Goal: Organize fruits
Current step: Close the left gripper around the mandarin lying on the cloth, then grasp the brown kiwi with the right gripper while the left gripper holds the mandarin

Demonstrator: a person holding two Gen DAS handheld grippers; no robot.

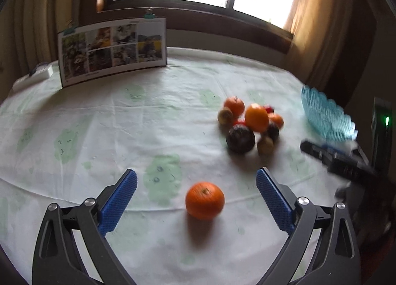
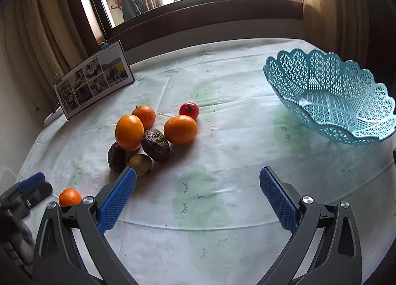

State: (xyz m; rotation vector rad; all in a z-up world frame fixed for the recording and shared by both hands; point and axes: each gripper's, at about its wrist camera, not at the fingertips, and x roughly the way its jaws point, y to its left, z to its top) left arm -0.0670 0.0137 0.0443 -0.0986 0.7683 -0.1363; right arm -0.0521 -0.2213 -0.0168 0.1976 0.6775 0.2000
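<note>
At the bottom of the left wrist view, the left gripper (image 1: pixel 196 178) stands wide and empty over a lone tangerine (image 1: pixel 205 200) on the tablecloth (image 1: pixel 99 136); in the right wrist view the right gripper (image 2: pixel 198 177) is equally wide and holds nothing. Mid-frame, the fruit pile (image 2: pixel 153 134) overlaps so that a dark fruit and a yellowish one are half hidden behind the blue pad. Farther right sits the empty basket (image 2: pixel 329 87), blurred and cut off in the left view, with a photo board (image 2: pixel 94 79) upper left.

Lone orange (image 1: pixel 205 200) on tablecloth (image 1: pixel 111 124) between wide-spread left gripper (image 1: pixel 196 181) pads.
</note>
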